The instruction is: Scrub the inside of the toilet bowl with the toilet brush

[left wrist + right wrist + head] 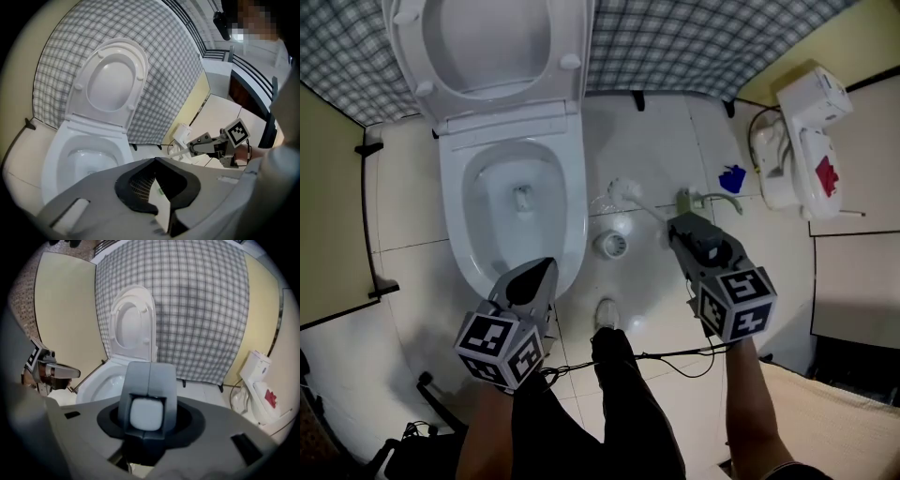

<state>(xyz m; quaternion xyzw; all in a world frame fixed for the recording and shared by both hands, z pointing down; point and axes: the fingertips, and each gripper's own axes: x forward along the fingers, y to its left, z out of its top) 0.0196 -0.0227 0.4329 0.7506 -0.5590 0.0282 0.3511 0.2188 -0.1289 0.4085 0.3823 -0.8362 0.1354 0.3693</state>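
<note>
The white toilet [478, 253] stands with seat and lid [492, 42] raised, and water lies low in the bowl [517, 199]. My right gripper [677, 225] is shut on the handle of the white toilet brush [624, 191]. The brush head hangs over the tiled floor to the right of the bowl. In the right gripper view the handle's white end [147, 414] sits between the jaws, with the toilet [110, 376] ahead on the left. My left gripper [542, 270] is shut and empty, its tip over the bowl's front rim. From it I see the bowl [86, 159] and the right gripper [200, 144].
A round floor drain [610, 245] lies just right of the toilet. A green hose fitting [698, 199], a blue scrap [732, 178] and a white unit [802, 141] stand at the right wall. A checked curtain [712, 42] hangs behind. My leg and shoe [607, 314] are between the grippers.
</note>
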